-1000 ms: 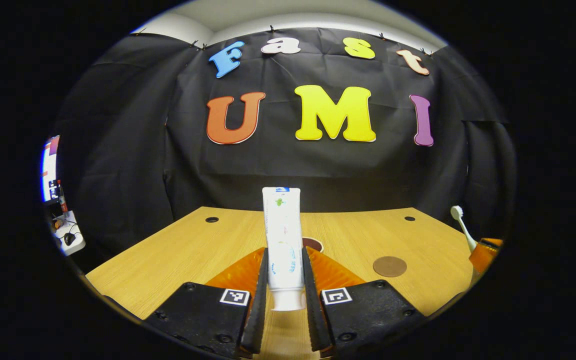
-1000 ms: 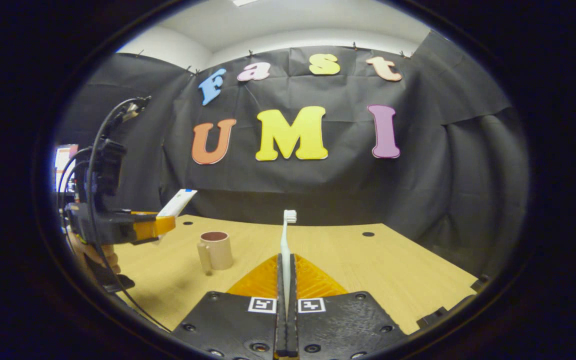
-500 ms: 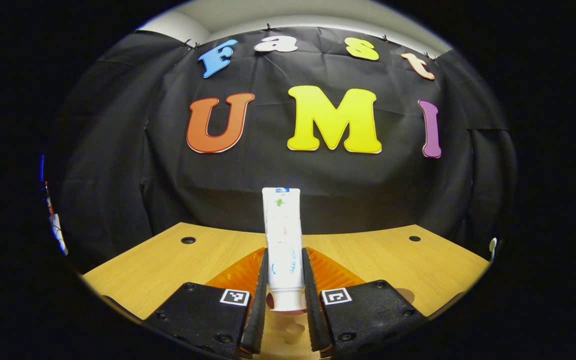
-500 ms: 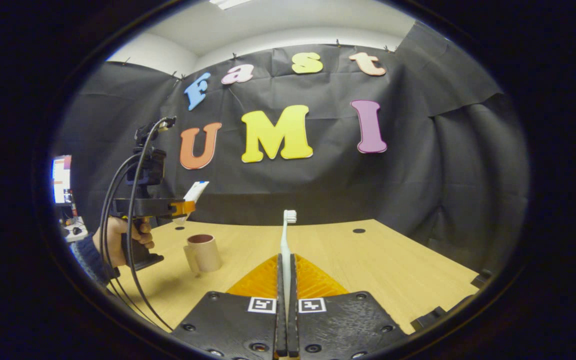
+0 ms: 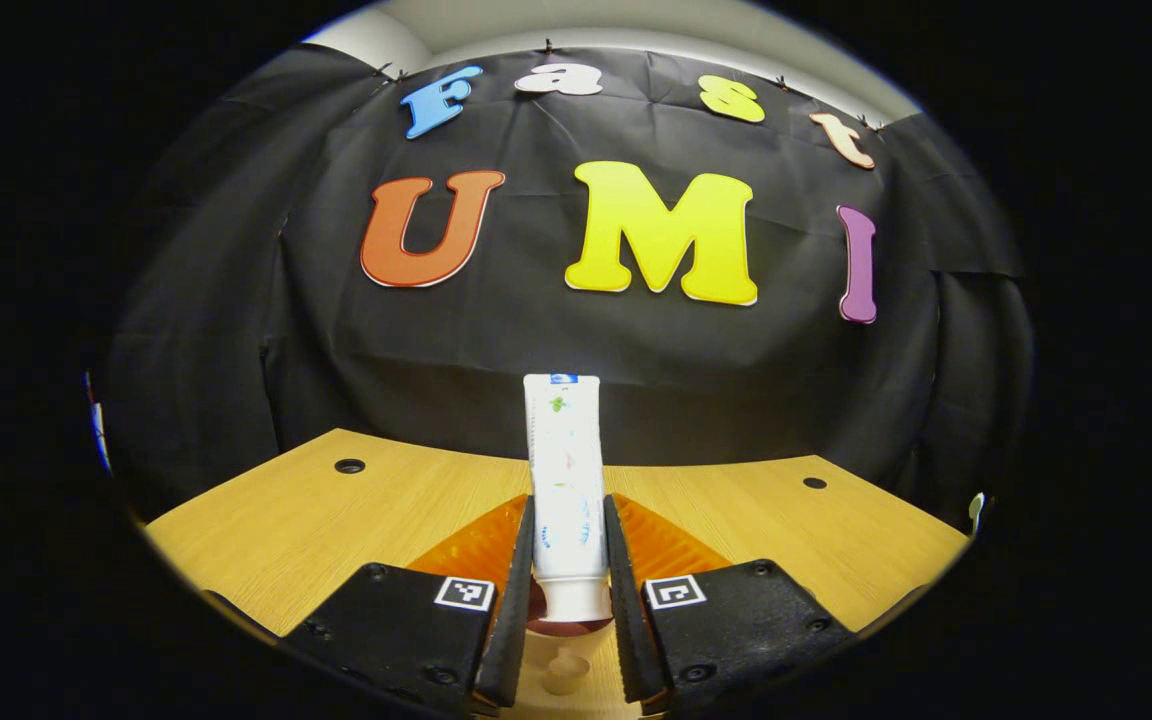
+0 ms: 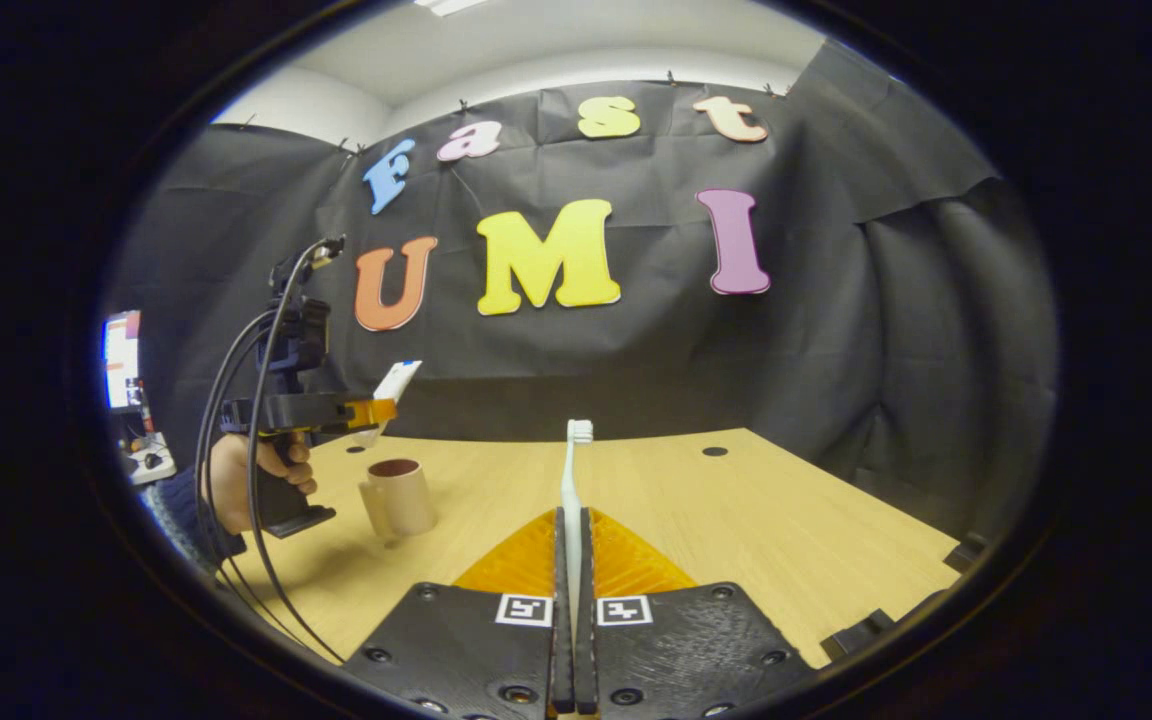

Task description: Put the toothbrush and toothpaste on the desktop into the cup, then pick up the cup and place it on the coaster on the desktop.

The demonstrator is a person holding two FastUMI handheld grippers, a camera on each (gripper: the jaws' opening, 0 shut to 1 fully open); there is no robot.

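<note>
**Both tools loaded above the tabletop, cup with nothing seen inside**

Now the left tool (image 5: pixel 569 560) is clamped on the toothpaste (image 5: pixel 565 470), both fingers (image 5: pixel 519 590) pressing the white tube's flanks near its cap end. In the left gripper view the tube stands straight up toward 12 o'clock, cap end down between the fingers, flat crimped end on top. Just under the cap, at 6 o'clock, a sliver of the cup (image 5: pixel 564 628) shows between the fingers: a dark reddish arc of rim and a pale part below it. Whether the cap touches the rim cannot be told.

In the right gripper view, the left tool (image 6: pixel 376 410) appears at 9 o'clock, held by a hand (image 6: pixel 236 480) with dark cables (image 6: pixel 236 400) looping down from it. The toothpaste (image 6: pixel 396 383) tilts up out of its front, and the cup (image 6: pixel 398 497) stands upright on the tabletop (image 6: pixel 786 540) just below and slightly right of that tool's front. The cup is pale beige with a handle on its left side and a dark reddish interior; nothing sticks out of its mouth, and its bottom is hidden from this angle.

The right tool (image 6: pixel 573 600) is closed on the toothbrush (image 6: pixel 571 480), its two fingers pressed together with the white handle between them. The brush points to 12 o'clock, bristle head on top, held above the wooden tabletop, well apart from the cup.
</note>
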